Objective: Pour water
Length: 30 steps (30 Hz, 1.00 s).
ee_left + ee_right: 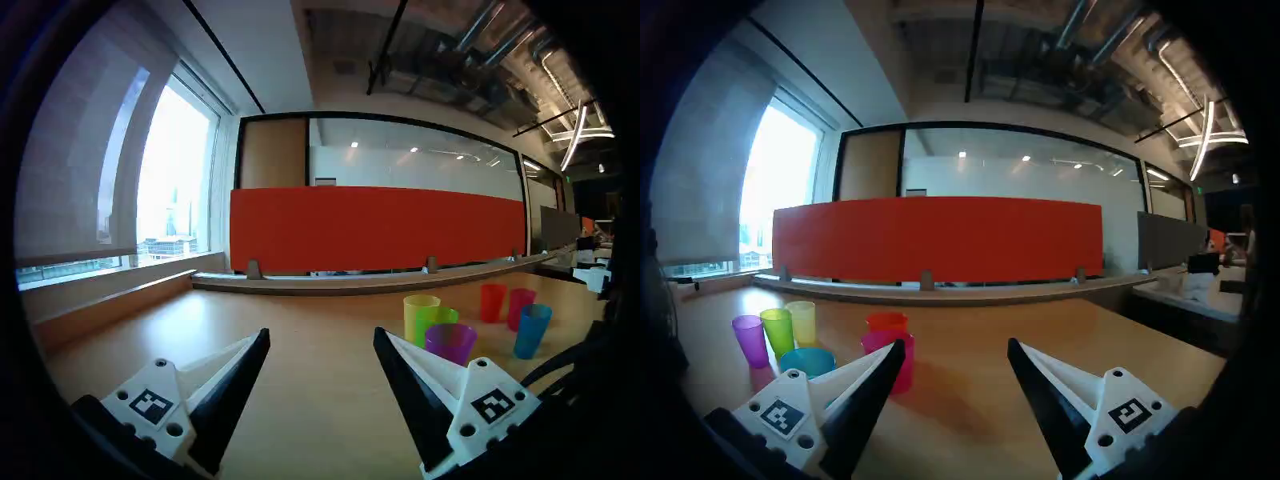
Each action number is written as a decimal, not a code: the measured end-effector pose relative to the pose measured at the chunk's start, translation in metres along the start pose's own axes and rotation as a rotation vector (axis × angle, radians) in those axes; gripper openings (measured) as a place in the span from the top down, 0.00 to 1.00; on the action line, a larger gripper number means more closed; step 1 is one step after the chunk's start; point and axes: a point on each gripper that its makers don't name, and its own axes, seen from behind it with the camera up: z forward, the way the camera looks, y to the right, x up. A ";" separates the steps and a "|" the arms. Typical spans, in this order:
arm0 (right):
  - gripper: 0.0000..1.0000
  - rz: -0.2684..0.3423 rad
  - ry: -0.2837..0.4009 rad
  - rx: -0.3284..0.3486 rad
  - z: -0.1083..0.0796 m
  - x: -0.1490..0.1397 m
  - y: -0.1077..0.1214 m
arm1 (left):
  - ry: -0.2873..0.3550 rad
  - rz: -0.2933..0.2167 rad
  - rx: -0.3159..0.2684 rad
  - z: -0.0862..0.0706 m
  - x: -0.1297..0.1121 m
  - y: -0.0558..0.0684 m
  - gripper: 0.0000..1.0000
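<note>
Several translucent plastic cups stand on the wooden table. In the left gripper view a yellow cup [418,313], a green cup [437,322] and a purple cup [450,342] cluster right of centre, with a red cup [492,302], a pink cup [520,308] and a blue cup [532,330] farther right. My left gripper [322,344] is open and holds nothing, the purple cup just beyond its right finger. In the right gripper view the purple cup [750,340], green cup [778,331], yellow cup [802,322], blue cup [806,362], red cup [886,322] and pink cup [894,360] stand at left. My right gripper [956,352] is open and holds nothing.
A long red divider panel [376,228] runs along the table's far edge [360,282]. A window and sill [112,276] lie to the left. Another desk with white items [1192,288] stands at the right. Bare tabletop [1024,320] spreads in front of both grippers.
</note>
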 end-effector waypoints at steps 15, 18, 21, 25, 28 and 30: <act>0.01 0.000 0.000 0.002 0.000 0.001 -0.001 | 0.000 0.002 -0.008 0.000 0.001 0.002 0.04; 0.00 0.000 0.000 0.002 0.000 0.001 -0.001 | 0.001 0.002 -0.007 0.001 0.001 0.002 0.04; 0.00 0.000 0.000 0.001 0.000 0.000 0.000 | 0.000 0.001 -0.003 0.001 0.001 0.001 0.04; 0.00 -0.004 0.000 -0.004 0.000 0.001 0.001 | 0.001 0.001 0.004 0.002 0.001 0.001 0.04; 0.00 -0.012 -0.006 -0.010 0.001 0.000 0.003 | -0.002 0.000 0.006 0.003 0.001 0.002 0.04; 0.01 -0.021 -0.011 -0.017 0.001 0.000 0.005 | -0.006 -0.002 0.008 0.004 0.001 0.003 0.04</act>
